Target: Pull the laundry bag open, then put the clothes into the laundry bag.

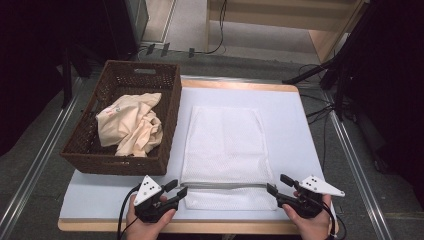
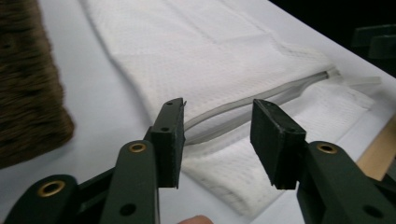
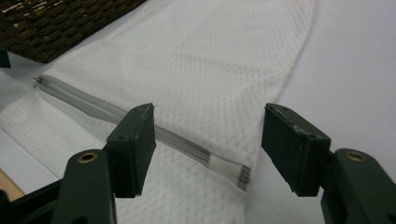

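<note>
the mesh bag (image 1: 226, 145) is white with a fine dotted weave and a grey zipper (image 1: 225, 185). at its nine o'clock, the basket (image 1: 170, 107) is dark brown wicker, holding cream cloth (image 1: 131, 125). the table top (image 1: 295, 125) is pale lavender-white, edged in light wood.

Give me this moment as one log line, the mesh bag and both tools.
left tool: open, at zipper's left end | right tool: open, at right end | white mesh bag: flat on table, unheld | cream cloth: in basket
</note>
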A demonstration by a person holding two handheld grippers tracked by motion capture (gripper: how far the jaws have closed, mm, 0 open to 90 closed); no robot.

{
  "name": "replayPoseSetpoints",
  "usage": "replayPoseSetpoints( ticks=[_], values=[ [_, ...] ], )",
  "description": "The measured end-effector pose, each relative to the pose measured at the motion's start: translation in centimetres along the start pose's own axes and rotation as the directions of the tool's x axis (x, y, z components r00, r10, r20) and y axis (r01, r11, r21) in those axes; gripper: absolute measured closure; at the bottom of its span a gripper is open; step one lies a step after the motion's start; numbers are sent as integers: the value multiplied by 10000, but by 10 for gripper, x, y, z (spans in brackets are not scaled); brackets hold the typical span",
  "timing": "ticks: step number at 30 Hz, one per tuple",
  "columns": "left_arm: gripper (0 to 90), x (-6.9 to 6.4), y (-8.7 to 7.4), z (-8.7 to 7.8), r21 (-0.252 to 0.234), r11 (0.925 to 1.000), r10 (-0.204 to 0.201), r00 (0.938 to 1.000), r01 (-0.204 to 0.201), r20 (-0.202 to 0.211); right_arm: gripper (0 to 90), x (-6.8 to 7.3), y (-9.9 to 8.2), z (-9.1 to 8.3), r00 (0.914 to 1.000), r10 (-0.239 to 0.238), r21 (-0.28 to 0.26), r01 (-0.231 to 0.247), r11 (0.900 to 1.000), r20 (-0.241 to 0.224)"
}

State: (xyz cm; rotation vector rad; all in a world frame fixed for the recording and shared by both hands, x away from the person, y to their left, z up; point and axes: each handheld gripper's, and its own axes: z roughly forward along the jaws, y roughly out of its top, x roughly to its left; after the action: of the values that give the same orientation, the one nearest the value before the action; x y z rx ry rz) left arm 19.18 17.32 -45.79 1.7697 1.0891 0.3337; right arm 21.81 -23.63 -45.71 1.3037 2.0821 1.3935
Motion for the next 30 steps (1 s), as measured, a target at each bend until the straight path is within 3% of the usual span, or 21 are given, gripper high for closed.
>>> replayPoseSetpoints(
  ticks=[2,4,5,6,7,8,9,12,14,16,21,22,23,25,28,30],
  values=[
    [566,-4,1,3,6,10000,69,9999,-69,104,347,3,3,1,9999,-106,-27,106,9999,-65],
    [612,-10,3,8,130,9997,224,9992,-228,326,344,19,17,5,9975,-508,-191,499,9986,-485],
    [633,-16,5,15,230,9990,378,9976,-392,586,344,24,22,8,9961,-622,-178,612,9980,-623],
    [651,-16,5,15,230,9990,378,9976,-392,586,344,24,22,8,9961,-622,-178,612,9980,-623],
    [693,-22,7,22,398,9982,409,9952,-445,884,349,32,28,15,9926,-816,-86,811,9967,-899],
    [720,-22,7,22,398,9982,409,9952,-445,884,349,32,28,15,9926,-816,-86,811,9967,-899],
    [761,-26,8,27,521,9972,491,9936,-546,1015,365,41,32,25,9892,-951,120,970,9952,-1117],
    [896,-38,12,39,940,9891,1030,9889,-1132,1069,372,49,36,38,9861,-985,425,1050,9936,-1342],
    [899,-40,14,43,1156,9865,1050,9894,-1164,1005,382,52,38,45,9837,-1025,561,1118,9921,-1477],
    [899,-37,15,56,1615,9819,814,9903,-991,1125,396,56,42,61,9804,-988,854,1146,9897,-1702],
    [899,-35,10,66,1966,9768,592,9895,-847,1321,410,52,43,80,9838,-490,977,665,9930,-1723],
    [899,-35,9,67,2029,9753,590,9882,-872,1411,409,53,40,86,9782,-832,1241,1080,9864,-1903],
    [899,-36,9,67,2044,9745,635,9877,-923,1430,409,53,40,86,9782,-832,1241,1080,9864,-1903],
    [899,-36,8,68,2183,9707,684,9866,-1002,1484,408,53,35,88,9682,-1140,1476,1491,9777,-2229],
    [899,-35,2,70,2455,9631,757,9863,-1104,1464,407,52,31,89,9639,-1172,1563,1574,9751,-2392],
    [898,-35,-1,70,2389,9648,746,9856,-1099,1520,407,52,25,90,9590,-1395,1940,1899,9625,-2468]
  ],
)
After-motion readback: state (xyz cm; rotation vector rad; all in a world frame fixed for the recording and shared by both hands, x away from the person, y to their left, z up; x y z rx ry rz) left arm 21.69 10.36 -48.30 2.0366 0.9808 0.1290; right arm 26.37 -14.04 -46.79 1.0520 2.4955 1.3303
